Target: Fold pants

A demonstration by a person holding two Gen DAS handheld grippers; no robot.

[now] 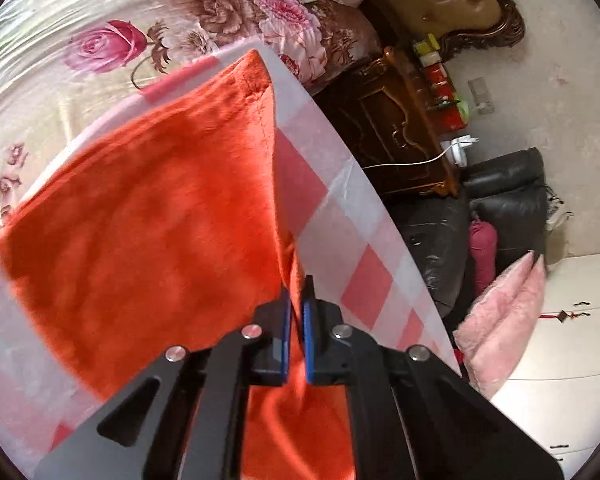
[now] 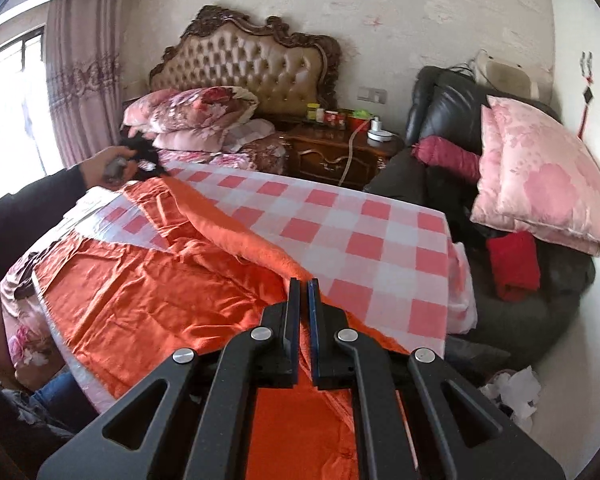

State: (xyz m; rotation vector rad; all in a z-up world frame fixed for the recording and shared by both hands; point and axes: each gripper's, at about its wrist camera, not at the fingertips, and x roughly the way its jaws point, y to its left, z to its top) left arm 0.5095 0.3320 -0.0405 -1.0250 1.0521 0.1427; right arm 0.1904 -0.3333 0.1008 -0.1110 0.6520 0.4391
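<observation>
The pants (image 2: 140,280) are showing a glossy satin cloth on one side and a matt fleece on the other. The checked sheet (image 2: 360,232) is looking like smooth matt cotton. The armchair (image 2: 444,120) is shining like leather.

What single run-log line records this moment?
task: fold pants | left gripper: shut on orange fleecy pants | right gripper: shut on pants | surface: pink-and-white checked cloth
</observation>
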